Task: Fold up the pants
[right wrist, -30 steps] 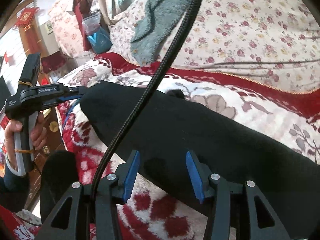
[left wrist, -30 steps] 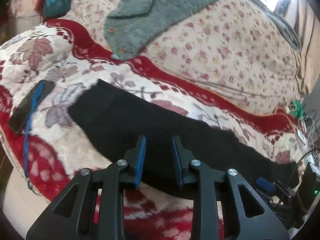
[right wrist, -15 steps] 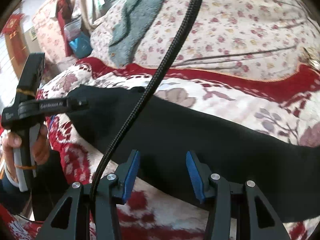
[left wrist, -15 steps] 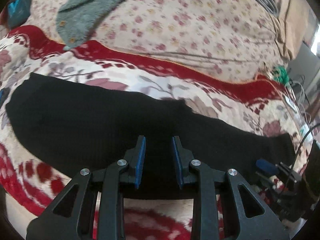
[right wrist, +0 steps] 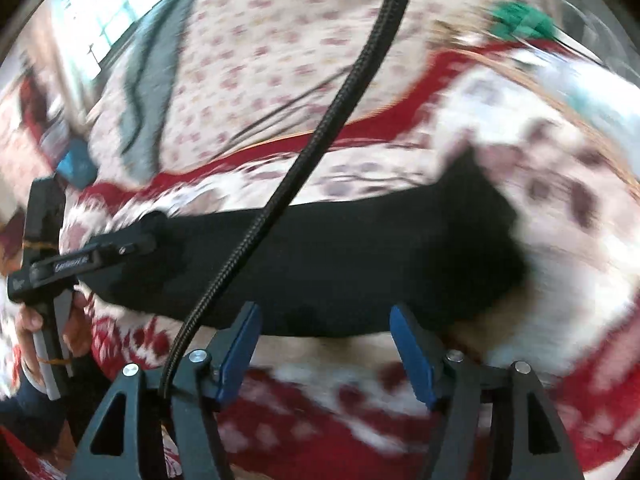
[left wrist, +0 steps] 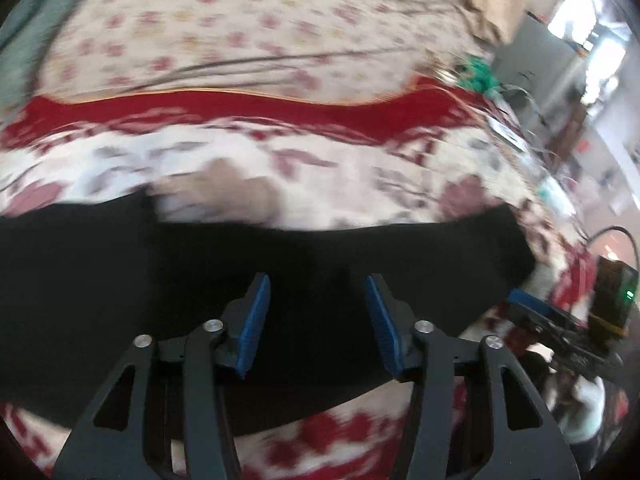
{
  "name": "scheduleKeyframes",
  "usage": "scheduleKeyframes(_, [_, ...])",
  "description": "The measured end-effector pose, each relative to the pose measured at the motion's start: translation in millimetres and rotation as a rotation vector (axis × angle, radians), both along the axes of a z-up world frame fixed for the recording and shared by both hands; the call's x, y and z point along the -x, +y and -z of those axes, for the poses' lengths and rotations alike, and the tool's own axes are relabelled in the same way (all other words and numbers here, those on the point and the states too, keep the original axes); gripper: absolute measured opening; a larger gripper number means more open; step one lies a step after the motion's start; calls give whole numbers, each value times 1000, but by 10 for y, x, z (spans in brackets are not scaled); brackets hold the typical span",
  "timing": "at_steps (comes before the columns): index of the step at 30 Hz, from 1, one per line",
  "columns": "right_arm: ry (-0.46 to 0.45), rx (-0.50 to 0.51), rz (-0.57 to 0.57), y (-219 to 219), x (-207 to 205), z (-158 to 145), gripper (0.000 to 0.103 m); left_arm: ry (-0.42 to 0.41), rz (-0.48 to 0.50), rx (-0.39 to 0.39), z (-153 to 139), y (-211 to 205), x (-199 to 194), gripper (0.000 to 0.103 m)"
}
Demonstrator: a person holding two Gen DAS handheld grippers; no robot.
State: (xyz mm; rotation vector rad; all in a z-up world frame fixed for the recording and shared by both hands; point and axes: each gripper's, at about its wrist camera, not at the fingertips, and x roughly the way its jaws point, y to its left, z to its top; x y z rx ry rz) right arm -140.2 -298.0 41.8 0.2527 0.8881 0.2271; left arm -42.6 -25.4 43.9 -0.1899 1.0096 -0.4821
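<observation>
Left hand-held gripper (left wrist: 316, 324) first: I see its blue pads (left wrist: 252, 328) spread apart, having just been opening, with nothing pinched between them, only the black pants (left wrist: 280, 272) lying beneath and ahead of the tips. My right hand-held gripper (right wrist: 324, 344) has likewise just been widening; its jaws stand apart and empty, the near edge of the pants just beyond its fingertips. The pants stretch as a long dark band across the red and cream floral blanket (left wrist: 320, 168) on the bed. A braided black cable (right wrist: 320, 136) runs up from the right hand-held gripper. Everything is motion-blurred.
</observation>
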Motion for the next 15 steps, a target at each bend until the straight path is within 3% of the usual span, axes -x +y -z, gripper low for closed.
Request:
scheduleKeyframes(3, [7, -46, 28, -154, 27, -40, 64, 31, 92, 59, 7, -260, -125, 62])
scheduleKeyframes(6, [35, -7, 30, -142, 60, -87, 64, 78, 181, 86, 51, -523, -237, 62])
scheduleKeyframes(12, [30, 18, 64, -247, 118, -54, 64, 59, 352, 23, 74, -1023, -433, 62])
scheduleKeyframes(15, [-3, 22, 78, -250, 4, -72, 64, 77, 397, 35, 97, -1134, -524, 62])
